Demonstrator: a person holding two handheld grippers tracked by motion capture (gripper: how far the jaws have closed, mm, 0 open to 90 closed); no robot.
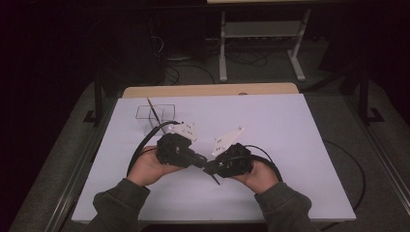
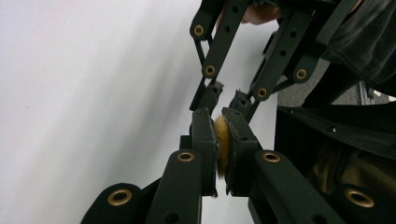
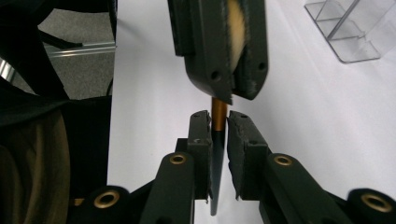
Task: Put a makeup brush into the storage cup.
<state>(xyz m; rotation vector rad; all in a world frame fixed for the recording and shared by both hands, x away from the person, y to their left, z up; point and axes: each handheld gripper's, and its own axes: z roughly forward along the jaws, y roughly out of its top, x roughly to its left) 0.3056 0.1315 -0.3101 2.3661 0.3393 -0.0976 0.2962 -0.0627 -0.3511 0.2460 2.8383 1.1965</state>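
Note:
A small brush is held between both grippers near the middle of the white table. Its tan bristles [image 2: 222, 150] are squeezed flat between the jaws of my left gripper [image 2: 223, 140], which is shut on them. The orange ferrule [image 3: 218, 108] and dark handle run down between the jaws of my right gripper [image 3: 218, 135], shut on the handle. In the high view the left gripper [image 1: 199, 160] and right gripper [image 1: 211, 167] meet tip to tip, and the handle's end [image 1: 215, 180] pokes out toward the front edge.
A clear plastic holder [image 1: 157, 114] stands at the back left of the white table top [image 1: 290, 145], with a thin stick [image 1: 153, 110] leaning in it; the same holder [image 3: 350, 32] is up right in the right gripper view. Cables trail from both grippers.

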